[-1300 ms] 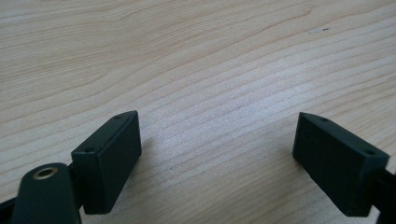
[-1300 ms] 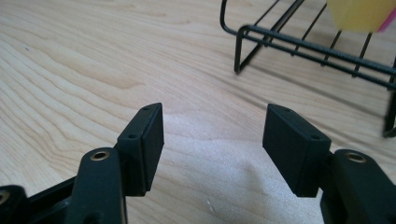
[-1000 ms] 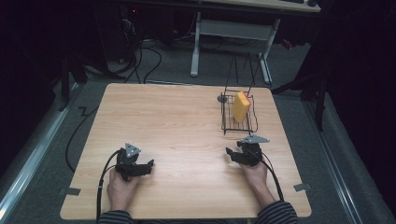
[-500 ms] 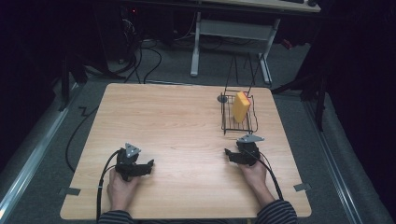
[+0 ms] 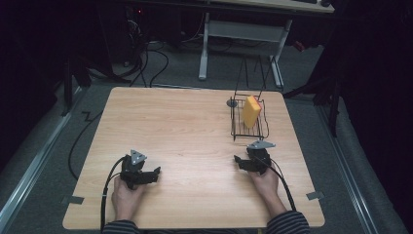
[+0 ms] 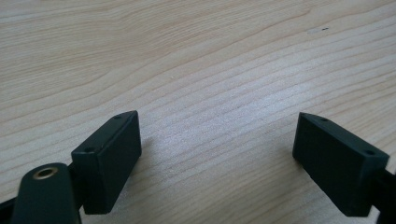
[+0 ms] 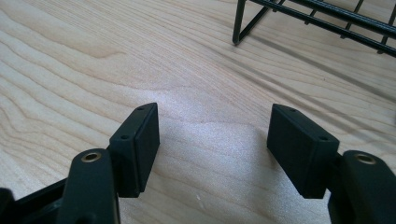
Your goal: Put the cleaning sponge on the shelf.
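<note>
A yellow, block-shaped sponge [image 5: 251, 111] stands on edge inside a black wire basket [image 5: 236, 127] at the far right of the pale wood-grain table [image 5: 185, 126], its long axis leaning upward. Just near of the basket, the right claw [image 5: 239, 162] rests released, jaws apart over bare wood. Well apart, the left claw [image 5: 155, 173] is likewise released.

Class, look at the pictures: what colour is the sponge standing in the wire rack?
The sponge in the black wire rack is yellow-orange; the high view shows it best.
</note>
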Tool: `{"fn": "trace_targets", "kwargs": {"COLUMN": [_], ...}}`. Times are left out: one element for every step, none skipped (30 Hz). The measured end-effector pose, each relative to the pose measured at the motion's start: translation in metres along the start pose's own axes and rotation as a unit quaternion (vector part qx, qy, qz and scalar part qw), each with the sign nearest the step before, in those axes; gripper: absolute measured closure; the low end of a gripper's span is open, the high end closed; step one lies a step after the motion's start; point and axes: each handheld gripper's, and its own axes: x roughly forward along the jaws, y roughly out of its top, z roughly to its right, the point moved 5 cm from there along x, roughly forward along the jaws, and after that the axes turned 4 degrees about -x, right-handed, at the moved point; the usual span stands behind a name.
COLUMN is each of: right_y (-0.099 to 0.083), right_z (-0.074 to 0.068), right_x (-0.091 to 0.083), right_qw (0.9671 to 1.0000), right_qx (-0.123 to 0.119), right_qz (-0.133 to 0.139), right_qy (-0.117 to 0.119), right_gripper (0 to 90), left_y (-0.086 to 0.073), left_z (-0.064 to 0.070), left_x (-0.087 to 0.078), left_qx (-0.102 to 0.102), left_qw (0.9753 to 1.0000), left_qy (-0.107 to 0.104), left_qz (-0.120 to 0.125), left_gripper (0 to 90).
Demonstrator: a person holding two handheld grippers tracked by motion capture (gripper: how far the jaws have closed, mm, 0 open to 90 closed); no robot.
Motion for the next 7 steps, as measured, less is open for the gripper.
{"fn": "trace_targets", "kwargs": {"right_y": [0.0,-0.0001,-0.0001,-0.0002,-0.0002,-0.0002,-0.0002], "right_z": [0.0,-0.0002,-0.0002,-0.0002,-0.0003,-0.0003,-0.0003], "right_x": [0.0,-0.0002,-0.0002,-0.0002,-0.0002,-0.0002,-0.0002], "right_qw": [1.0,1.0,1.0,1.0,1.0,1.0,1.0], "right_qx": [0.0,0.0,0.0,0.0,0.0,0.0,0.0], "right_qz": [0.0,-0.001,-0.001,-0.001,-0.001,-0.001,-0.001], "right_qy": [0.0,0.0,0.0,0.0,0.0,0.0,0.0], "right_gripper": [34.8,34.8,34.8,34.8,34.7,34.7,34.7], "left_y": [0.0,0.0,0.0,0.0001,0.0001,0.0001,0.0002], "left_z": [0.0,0.0,0.0,0.0,0.0,-0.0001,-0.0001], "left_x": [0.0,0.0,0.0001,0.0001,0.0001,0.0002,0.0002], "left_qx": [0.0,0.0,0.0,0.0,-0.001,-0.001,-0.001], "left_qw": [1.0,1.0,1.0,1.0,1.0,1.0,1.0], "left_qy": [0.0,0.0,0.0,0.001,0.001,0.001,0.001], "left_qz": [0.0,0.0,0.0,0.0,0.0,0.0,0.0], "left_gripper": [15.9,15.9,15.9,15.9,15.9,15.9,15.9]}}
